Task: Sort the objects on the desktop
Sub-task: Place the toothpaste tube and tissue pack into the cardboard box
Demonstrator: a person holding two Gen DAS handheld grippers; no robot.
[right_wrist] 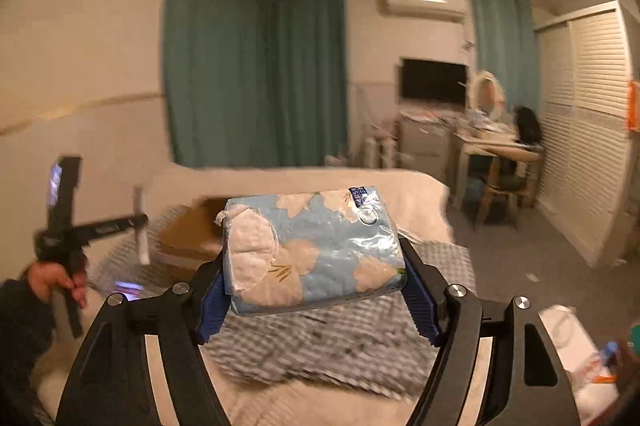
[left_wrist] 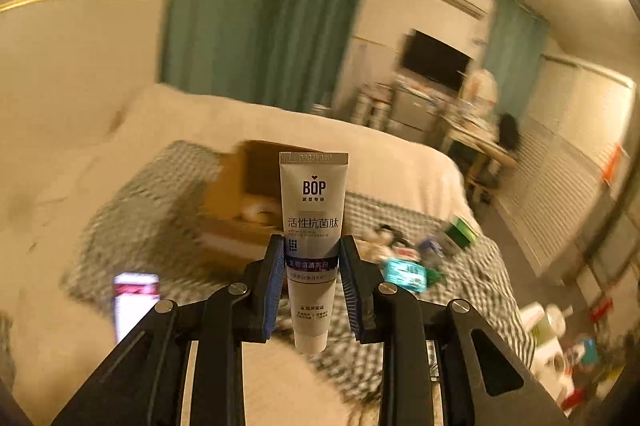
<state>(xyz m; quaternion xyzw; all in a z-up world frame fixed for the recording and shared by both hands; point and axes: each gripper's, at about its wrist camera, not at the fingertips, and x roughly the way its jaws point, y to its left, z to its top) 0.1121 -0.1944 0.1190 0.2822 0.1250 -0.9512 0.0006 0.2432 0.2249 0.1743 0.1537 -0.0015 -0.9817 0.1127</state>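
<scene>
My left gripper (left_wrist: 311, 258) is shut on a grey-white BOP toothpaste tube (left_wrist: 313, 210), held upright, crimped end up, above the bed. A brown cardboard box (left_wrist: 240, 198) lies open behind it on a checked cloth (left_wrist: 152, 226). My right gripper (right_wrist: 316, 266) is shut on a blue flowered tissue pack (right_wrist: 316, 250), held sideways above the checked cloth (right_wrist: 320, 342). The cardboard box (right_wrist: 192, 230) lies to the pack's left. The left gripper (right_wrist: 140, 230) with the tube shows blurred at the far left of the right wrist view.
Several small items, among them a teal packet (left_wrist: 404, 272) and a green box (left_wrist: 462, 230), lie on the cloth's right side. A lit phone (left_wrist: 134, 300) lies at the left. Clutter and bags (right_wrist: 576, 354) sit on the floor by the bed's right edge.
</scene>
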